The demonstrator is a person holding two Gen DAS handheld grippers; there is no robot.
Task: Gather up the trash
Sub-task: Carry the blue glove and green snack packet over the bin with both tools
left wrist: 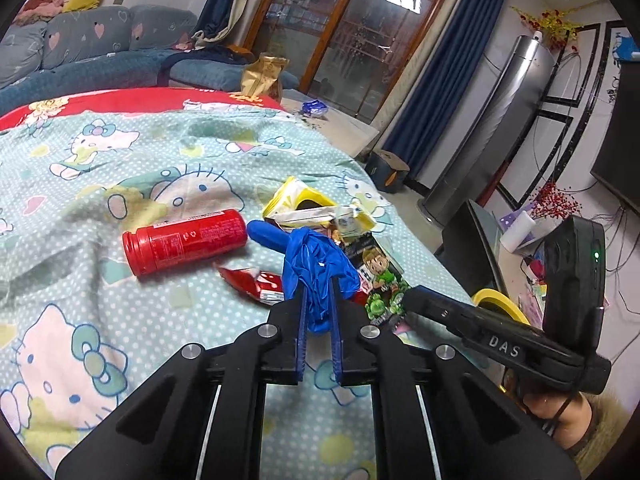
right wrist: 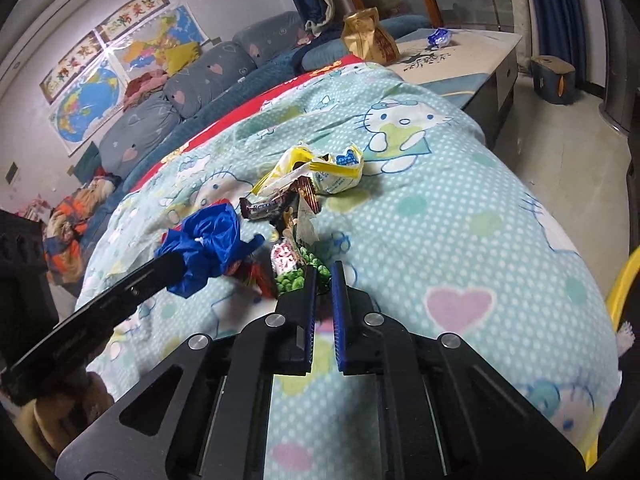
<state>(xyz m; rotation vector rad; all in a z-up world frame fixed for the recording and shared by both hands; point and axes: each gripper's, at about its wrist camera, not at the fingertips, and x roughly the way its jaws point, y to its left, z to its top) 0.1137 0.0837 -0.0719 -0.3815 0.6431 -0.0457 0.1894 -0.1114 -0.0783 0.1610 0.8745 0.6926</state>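
Note:
My left gripper (left wrist: 318, 290) is shut on a crumpled blue plastic glove (left wrist: 316, 264), held just above the blanket; the glove also shows in the right wrist view (right wrist: 208, 244). My right gripper (right wrist: 322, 276) is nearly shut around the edge of a green snack wrapper (right wrist: 296, 278), which also shows in the left wrist view (left wrist: 380, 280). A red canister (left wrist: 184, 240) lies on its side left of the pile. A red wrapper (left wrist: 256, 282), a yellow-white bag (right wrist: 320, 170) and a dark candy wrapper (right wrist: 266, 208) lie close by.
The trash lies on a Hello Kitty blanket (left wrist: 100, 168). A gold bag (right wrist: 368, 36) and a blue wrapper (right wrist: 438, 38) sit on a low cabinet beyond. A yellow rim (left wrist: 500, 304) shows at the blanket's right edge. A sofa (left wrist: 80, 40) stands behind.

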